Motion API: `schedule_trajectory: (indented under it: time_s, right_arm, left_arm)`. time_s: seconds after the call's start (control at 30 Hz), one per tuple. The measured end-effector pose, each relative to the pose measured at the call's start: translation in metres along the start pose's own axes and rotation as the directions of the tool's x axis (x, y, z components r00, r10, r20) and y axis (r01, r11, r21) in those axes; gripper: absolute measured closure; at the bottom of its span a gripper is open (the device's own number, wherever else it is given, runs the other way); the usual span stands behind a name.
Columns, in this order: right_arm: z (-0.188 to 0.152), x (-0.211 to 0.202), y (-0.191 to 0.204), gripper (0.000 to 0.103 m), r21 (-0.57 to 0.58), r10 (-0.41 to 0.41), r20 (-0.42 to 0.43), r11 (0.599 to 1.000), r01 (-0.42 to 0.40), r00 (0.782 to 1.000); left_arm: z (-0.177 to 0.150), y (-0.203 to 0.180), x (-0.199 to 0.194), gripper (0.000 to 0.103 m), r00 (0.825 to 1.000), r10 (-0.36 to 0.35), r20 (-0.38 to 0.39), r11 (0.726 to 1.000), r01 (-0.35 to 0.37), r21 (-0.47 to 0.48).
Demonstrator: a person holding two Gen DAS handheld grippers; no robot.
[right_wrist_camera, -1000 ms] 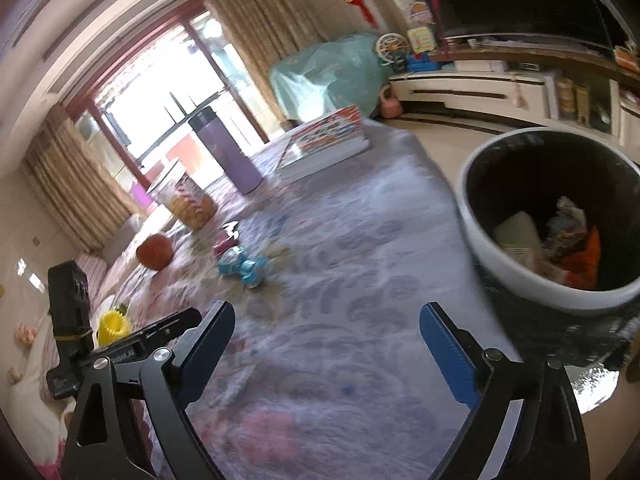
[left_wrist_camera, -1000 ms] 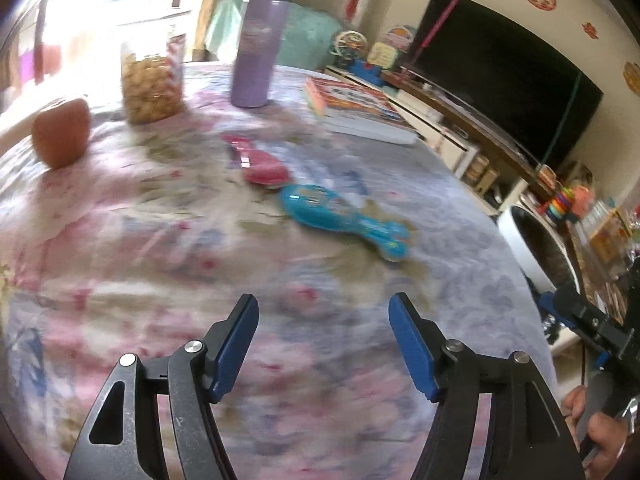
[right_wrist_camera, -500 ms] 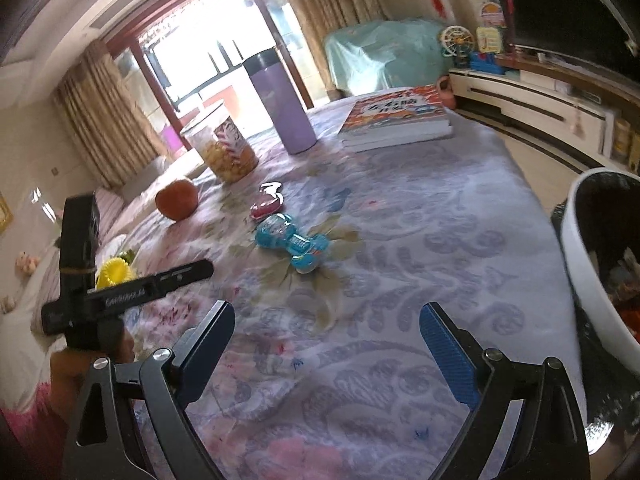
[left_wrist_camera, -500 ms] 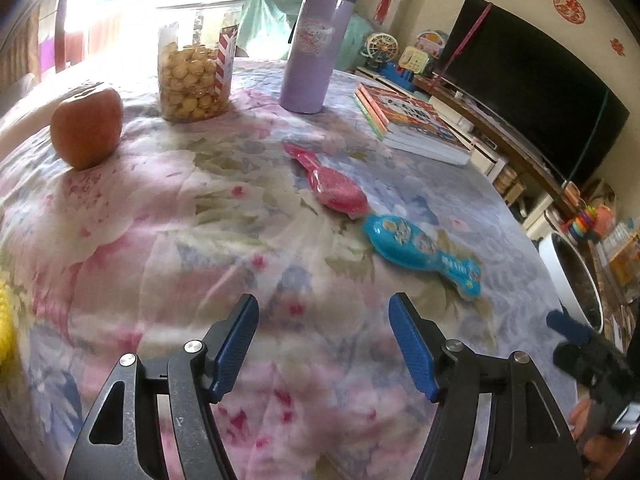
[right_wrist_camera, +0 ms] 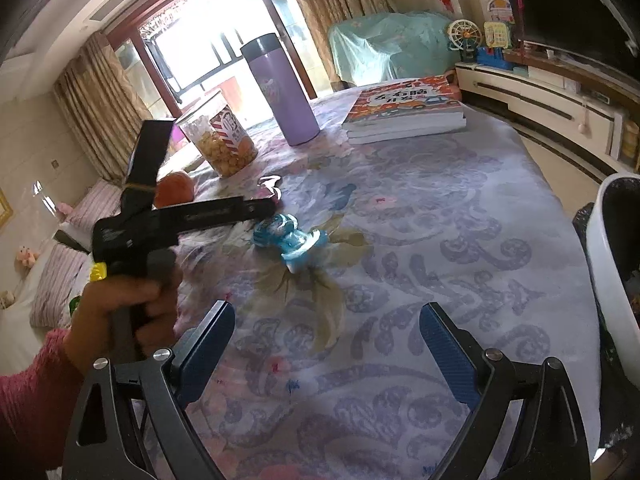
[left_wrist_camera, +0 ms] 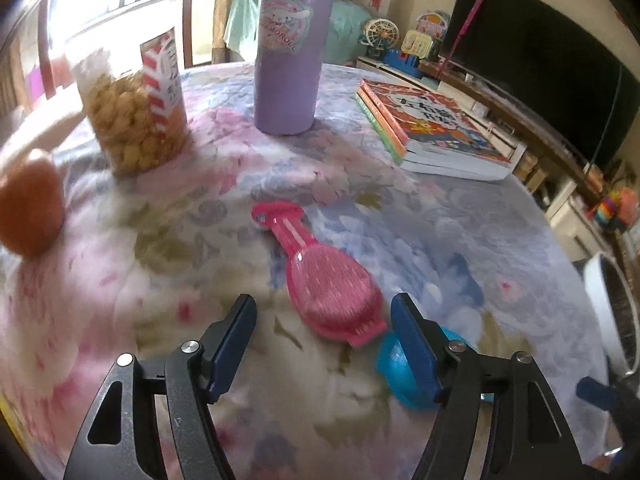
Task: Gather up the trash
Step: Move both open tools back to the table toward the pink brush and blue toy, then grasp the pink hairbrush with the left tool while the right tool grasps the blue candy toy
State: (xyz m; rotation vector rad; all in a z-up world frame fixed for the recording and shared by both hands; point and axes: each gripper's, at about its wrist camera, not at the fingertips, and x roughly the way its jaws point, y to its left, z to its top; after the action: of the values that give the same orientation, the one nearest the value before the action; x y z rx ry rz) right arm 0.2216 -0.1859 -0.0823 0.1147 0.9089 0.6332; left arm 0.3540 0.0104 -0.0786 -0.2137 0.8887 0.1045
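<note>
A pink candy wrapper (left_wrist_camera: 320, 276) lies flat on the floral tablecloth (left_wrist_camera: 460, 232). Its wide end sits between the open fingers of my left gripper (left_wrist_camera: 324, 336). A blue wrapper (left_wrist_camera: 400, 372) lies just right of it, partly hidden behind my right fingertip (left_wrist_camera: 412, 344); it also shows in the right wrist view (right_wrist_camera: 290, 238). My right gripper (right_wrist_camera: 326, 344) is open and empty, low over the cloth, short of the blue wrapper. The white trash bin (right_wrist_camera: 612, 276) stands off the table's right edge. The left gripper's body (right_wrist_camera: 176, 216) shows in the right wrist view.
A purple flask (left_wrist_camera: 290, 48), a clear jar of snacks (left_wrist_camera: 136, 108), an apple (left_wrist_camera: 28, 208) and a stack of books (left_wrist_camera: 436, 128) stand on the far part of the table. A TV and cabinet line the right wall.
My left gripper has moved forward over the table, so the pink wrapper now lies between its fingers. My right gripper has swung left, away from the bin, toward the table.
</note>
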Motion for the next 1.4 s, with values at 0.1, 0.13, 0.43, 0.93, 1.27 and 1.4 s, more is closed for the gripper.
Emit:
schedule_trajectory:
  time_s: [0.1,0.13,0.43,0.93,1.27,1.4]
  right_arm:
    - [0.005,0.006,0.003,0.008,-0.017,-0.001,-0.007,1.000,0.001,1.000]
    - [0.006,0.008,0.004,0.008,-0.026,-0.003,-0.010,1.000,0.003,1.000]
    - [0.030,0.038,0.019,0.009,-0.118,-0.016,-0.019,0.993,0.013,1.000]
    - [0.037,0.094,0.050,0.060,-0.353,-0.115,-0.132,0.934,0.062,0.985]
    - [0.021,0.060,0.041,0.080,-0.198,-0.098,-0.091,0.977,0.078,0.991]
    - [0.012,0.038,0.032,0.080,-0.116,-0.085,-0.058,0.990,0.078,0.995]
  left_arm:
    - [-0.001,0.001,0.004,0.064,1.000,-0.004,-0.007,0.999,0.004,0.031]
    - [-0.003,0.003,0.003,0.064,1.000,-0.018,-0.002,0.999,0.018,0.035]
    - [-0.047,0.036,-0.046,0.065,0.985,-0.170,-0.035,0.985,0.171,0.018]
    - [-0.078,0.036,-0.076,0.027,0.997,-0.075,-0.005,0.997,0.075,0.006]
    - [-0.077,0.020,-0.067,0.057,1.000,-0.009,0.016,1.000,0.008,0.026]
    - [-0.080,0.011,-0.070,0.057,0.999,-0.032,0.011,0.998,0.031,0.058]
